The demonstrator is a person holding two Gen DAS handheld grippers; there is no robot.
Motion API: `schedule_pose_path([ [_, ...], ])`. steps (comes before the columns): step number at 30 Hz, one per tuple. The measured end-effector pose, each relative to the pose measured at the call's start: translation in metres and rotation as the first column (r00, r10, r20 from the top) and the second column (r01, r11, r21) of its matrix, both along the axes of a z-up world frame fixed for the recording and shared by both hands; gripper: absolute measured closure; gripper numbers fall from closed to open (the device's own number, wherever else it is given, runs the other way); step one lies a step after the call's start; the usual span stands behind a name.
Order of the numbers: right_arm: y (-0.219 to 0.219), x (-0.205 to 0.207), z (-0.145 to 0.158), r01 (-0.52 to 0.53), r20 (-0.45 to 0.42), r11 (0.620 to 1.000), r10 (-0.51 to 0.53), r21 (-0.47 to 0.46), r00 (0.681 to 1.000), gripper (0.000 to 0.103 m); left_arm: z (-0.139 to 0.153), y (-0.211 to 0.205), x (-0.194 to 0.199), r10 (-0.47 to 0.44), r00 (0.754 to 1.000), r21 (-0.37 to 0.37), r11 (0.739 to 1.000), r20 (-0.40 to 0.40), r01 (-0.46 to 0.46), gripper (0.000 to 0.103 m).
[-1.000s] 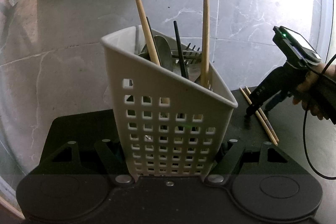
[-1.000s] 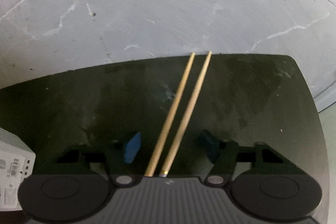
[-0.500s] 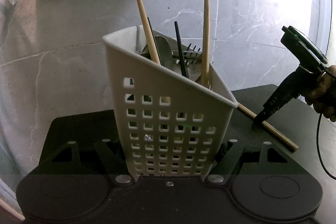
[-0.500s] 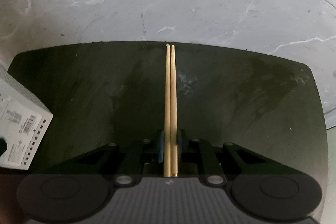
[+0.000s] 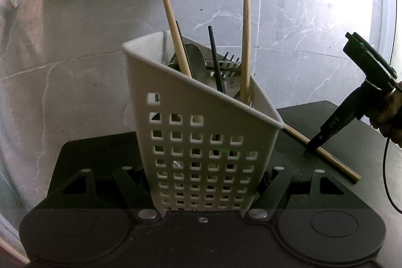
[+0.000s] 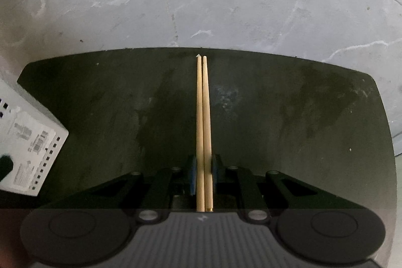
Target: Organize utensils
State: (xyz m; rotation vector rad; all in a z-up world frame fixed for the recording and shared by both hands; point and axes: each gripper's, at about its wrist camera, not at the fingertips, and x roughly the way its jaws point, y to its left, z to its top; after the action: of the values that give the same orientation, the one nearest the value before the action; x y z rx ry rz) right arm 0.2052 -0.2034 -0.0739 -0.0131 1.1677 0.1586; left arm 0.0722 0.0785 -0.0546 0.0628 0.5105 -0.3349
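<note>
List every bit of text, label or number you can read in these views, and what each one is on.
"DAS" or similar, white letters on a finger of the right gripper: only roughly legible.
Printed sticker with a barcode on the underside of the white utensil basket: too small and blurred to read.
No other readable text.

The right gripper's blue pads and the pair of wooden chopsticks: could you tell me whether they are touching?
Touching. In the right wrist view the closing right gripper has its pads pressed against both sides of the wooden chopsticks, no gap showing.
</note>
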Motion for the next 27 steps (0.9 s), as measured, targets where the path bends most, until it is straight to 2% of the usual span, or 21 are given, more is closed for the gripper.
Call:
schedule_pose_path([
  [7, 0.005, 0.0, -0.001, -0.035, 0.005, 0.999, 0.036, -0.021, 0.999, 0.09, 0.0, -0.001, 0.0, 0.0, 1.0, 0.001, 1.0, 0.0, 0.0, 0.027],
  [14, 0.011, 0.002, 0.001, -0.111, -0.034, 0.994, 0.11, -0.023, 0.993, 0.091, 0.001, -0.001, 0.0, 0.001, 1.0, 0.0, 1.0, -0.001, -0.001, 0.027],
  [27, -0.01, -0.02, 0.001, 0.004, -0.019, 0.986, -0.001, 0.169, 1.0, 0.091, 0.0, -0.001, 0.0, 0.002, 1.0, 0.001, 1.0, 0.0, -0.002, 0.027],
])
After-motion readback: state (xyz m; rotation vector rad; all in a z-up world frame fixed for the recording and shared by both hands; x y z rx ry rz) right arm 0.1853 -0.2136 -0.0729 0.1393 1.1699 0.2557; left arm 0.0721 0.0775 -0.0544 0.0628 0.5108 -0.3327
